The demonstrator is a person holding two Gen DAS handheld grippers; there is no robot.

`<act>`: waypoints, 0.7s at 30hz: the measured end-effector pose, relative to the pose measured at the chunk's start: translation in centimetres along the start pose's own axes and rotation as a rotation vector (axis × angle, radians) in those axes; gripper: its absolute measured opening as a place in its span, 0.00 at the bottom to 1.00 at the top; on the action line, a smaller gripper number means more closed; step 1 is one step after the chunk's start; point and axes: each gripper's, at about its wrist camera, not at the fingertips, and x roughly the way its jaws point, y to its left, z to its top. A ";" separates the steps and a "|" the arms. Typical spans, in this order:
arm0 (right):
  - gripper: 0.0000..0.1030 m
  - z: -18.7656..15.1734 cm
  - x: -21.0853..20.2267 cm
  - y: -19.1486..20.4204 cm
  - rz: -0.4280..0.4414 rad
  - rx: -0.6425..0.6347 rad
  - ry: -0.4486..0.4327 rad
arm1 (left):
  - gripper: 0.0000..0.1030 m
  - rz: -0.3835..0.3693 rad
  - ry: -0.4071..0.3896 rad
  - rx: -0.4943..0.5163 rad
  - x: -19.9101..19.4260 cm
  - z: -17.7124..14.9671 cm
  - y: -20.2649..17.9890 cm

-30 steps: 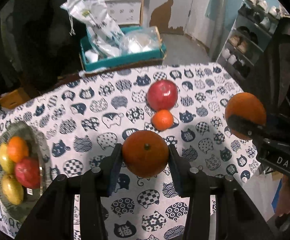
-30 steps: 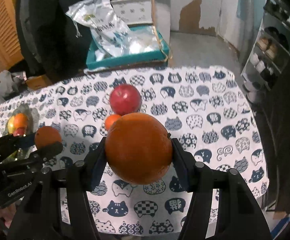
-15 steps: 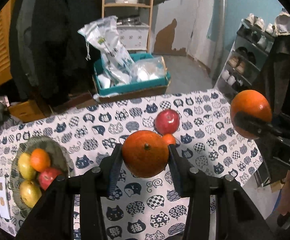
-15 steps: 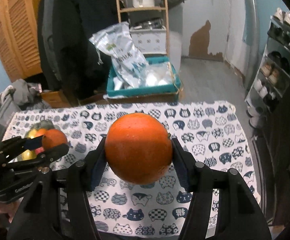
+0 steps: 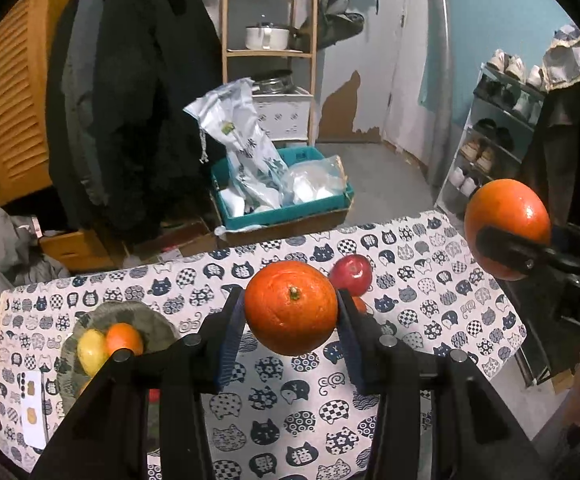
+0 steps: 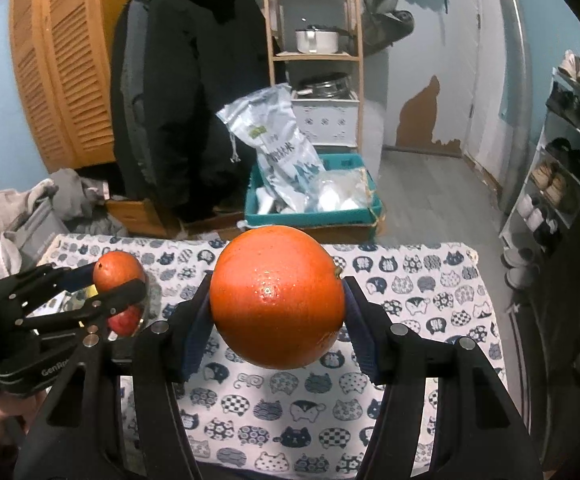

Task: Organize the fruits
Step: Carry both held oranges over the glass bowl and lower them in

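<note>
So, progress check: both of my hands are full. My left gripper [image 5: 291, 312] is clamped on a round orange with a little green stem nub [image 5: 291, 307], pads squeezing both sides, and my right gripper [image 6: 277, 300] is closed the same way around a bigger, glossy round orange [image 6: 277, 297]. Both fruits hang in the air above the table with the cat-print cloth [image 5: 430, 288], not touching it.

Done so far, going by how things lie: the dull grey round plate [image 5: 154, 316] at the left end of the table already has a yellow pear-ish fruit [image 5: 92, 350], a small orange [image 5: 124, 338] and something red lower down, mostly hidden behind my finger. Left to do: a shiny red apple [image 5: 351, 274] and a tiny orange fruit [image 5: 359, 304] peeking out just beside it sit on the cloth, well apart from the plate. I reckon the two oranges go to the plate next, then those two stragglers.
</note>
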 end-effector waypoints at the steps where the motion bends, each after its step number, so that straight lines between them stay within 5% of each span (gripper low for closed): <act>1: 0.59 0.1 -0.1 0.3 0.003 -0.004 -0.004 | 0.44 0.004 -0.005 -0.006 -0.3 0.1 0.4; 21: 0.59 2.9 2.7 8.7 0.114 -0.087 0.007 | 0.44 0.126 -0.043 -0.128 -3.0 -1.1 9.0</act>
